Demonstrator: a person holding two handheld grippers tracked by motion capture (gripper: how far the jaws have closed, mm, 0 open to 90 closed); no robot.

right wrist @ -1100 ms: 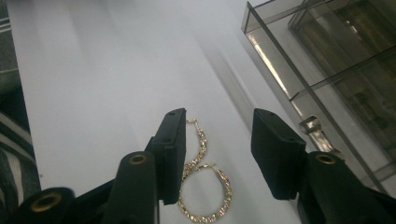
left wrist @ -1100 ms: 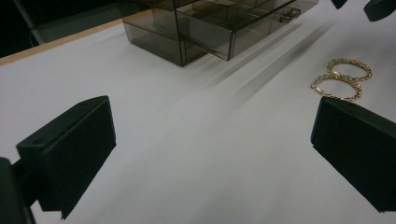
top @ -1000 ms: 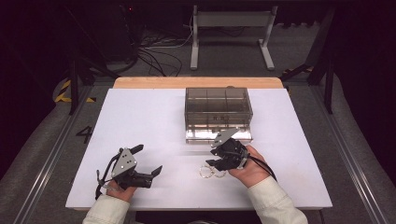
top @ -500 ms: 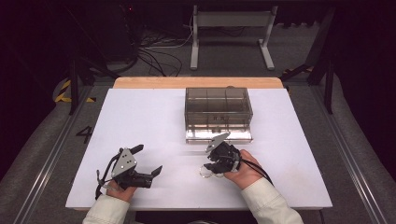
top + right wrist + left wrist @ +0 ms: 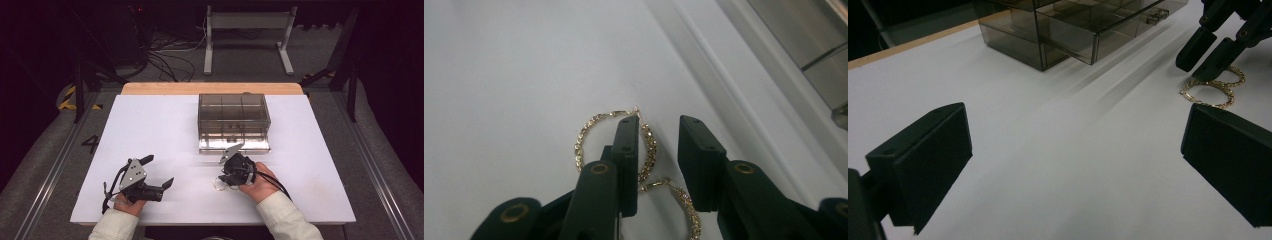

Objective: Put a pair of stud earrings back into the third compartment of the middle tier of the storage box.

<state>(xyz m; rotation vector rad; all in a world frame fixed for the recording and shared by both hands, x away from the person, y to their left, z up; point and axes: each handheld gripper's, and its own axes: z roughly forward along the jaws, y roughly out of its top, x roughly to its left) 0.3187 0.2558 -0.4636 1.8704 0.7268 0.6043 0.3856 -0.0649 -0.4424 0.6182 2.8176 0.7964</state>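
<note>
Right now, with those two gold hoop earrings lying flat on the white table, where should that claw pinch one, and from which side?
Probably from straight above, pinching across the thin wire of the gold hoop earring where its rim overlaps no other. It lies flat, so no edge stands up to grab from the side. The right claw already straddles one arc, one jaw inside the ring; the second hoop lies beside it.

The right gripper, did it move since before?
Yes. The right gripper slid toward the person, away from the clear drawer box, down over the gold hoop earrings, its jaws closing.
</note>
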